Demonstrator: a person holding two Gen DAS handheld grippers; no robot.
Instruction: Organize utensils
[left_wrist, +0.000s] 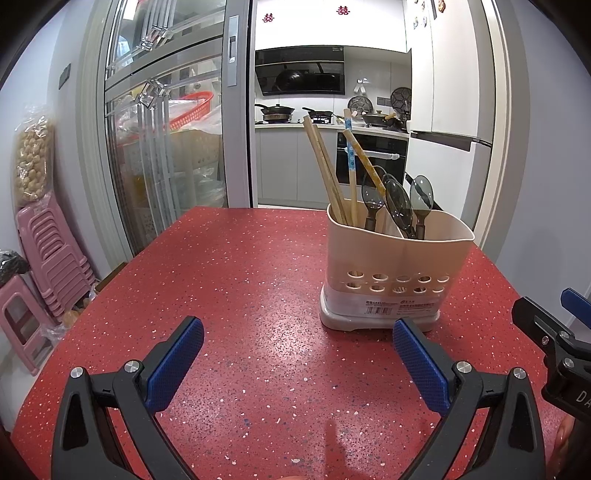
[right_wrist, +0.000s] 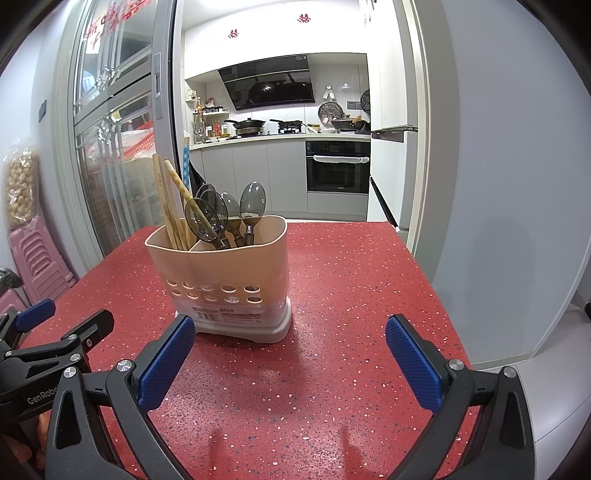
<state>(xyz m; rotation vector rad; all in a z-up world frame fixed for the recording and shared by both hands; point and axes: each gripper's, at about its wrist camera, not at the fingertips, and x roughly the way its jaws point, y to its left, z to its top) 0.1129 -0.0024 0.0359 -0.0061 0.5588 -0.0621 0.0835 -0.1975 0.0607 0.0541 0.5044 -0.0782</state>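
A beige utensil holder (left_wrist: 397, 266) (right_wrist: 225, 269) stands upright on the red speckled table (left_wrist: 240, 295) (right_wrist: 351, 295). Its left compartment holds wooden chopsticks (left_wrist: 325, 170) (right_wrist: 168, 199); the right one holds several dark translucent spoons (left_wrist: 400, 203) (right_wrist: 229, 210), bowls up. My left gripper (left_wrist: 297, 356) is open just above the table, with nothing between its blue pads; the holder sits ahead and slightly right of it. My right gripper (right_wrist: 290, 354) is open too and holds nothing, the holder ahead near its left pad. Each view catches part of the other gripper at its edge.
A glass sliding door (left_wrist: 166, 129) and stacked pink stools (left_wrist: 48, 258) (right_wrist: 37, 254) stand left of the table. Beyond the far edge lies a kitchen with an oven (right_wrist: 338, 166). The table's right edge drops to a grey floor (right_wrist: 546, 387) by a wall.
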